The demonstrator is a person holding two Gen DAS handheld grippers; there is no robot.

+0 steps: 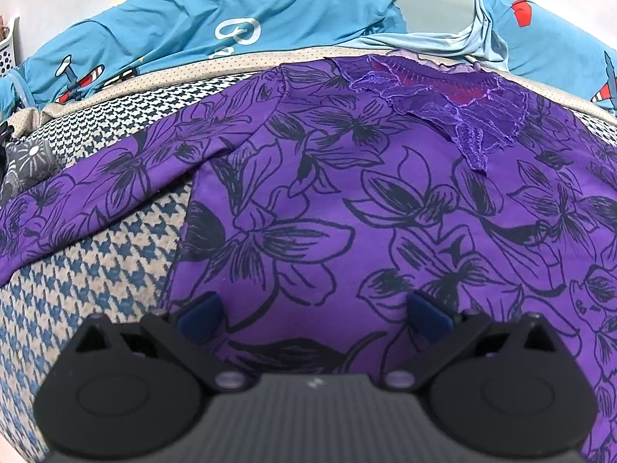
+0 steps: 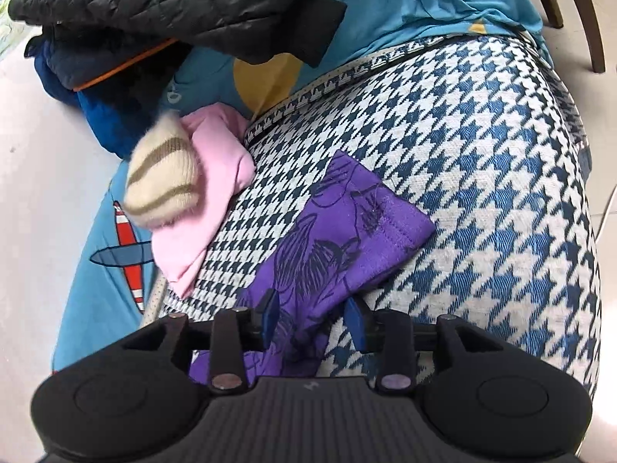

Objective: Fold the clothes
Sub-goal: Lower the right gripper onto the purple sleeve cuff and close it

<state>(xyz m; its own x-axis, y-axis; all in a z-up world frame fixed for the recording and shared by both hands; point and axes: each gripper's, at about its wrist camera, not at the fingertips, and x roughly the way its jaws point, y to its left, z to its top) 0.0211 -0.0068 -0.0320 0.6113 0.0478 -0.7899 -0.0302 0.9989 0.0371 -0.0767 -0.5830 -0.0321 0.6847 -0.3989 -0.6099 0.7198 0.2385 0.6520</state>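
Houndstooth cushion (image 2: 482,146) bearing purple floral garment (image 1: 347,200): sleeve end (image 2: 347,231) running forward between part-open right gripper (image 2: 313,320) fingers, ungripped; left gripper (image 1: 313,310) released above body.

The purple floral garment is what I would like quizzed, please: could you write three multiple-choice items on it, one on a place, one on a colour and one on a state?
1. Where does the purple floral garment lie?
A. On the houndstooth cushion
B. On a bare wooden floor
C. Inside a basket

2. What colour is the folded cloth under the striped fuzzy item, left of the garment's end in the right wrist view?
A. Green
B. Pink
C. Orange

3. How does the left gripper stand?
A. Clamped on a black jacket
B. Open over the garment
C. Shut on a sock

Answers:
1. A: the houndstooth cushion shows around and under the fabric in both views.
2. B: the pink cloth lies beneath the striped fuzzy item.
3. B: its blue fingers stand wide apart above the print.
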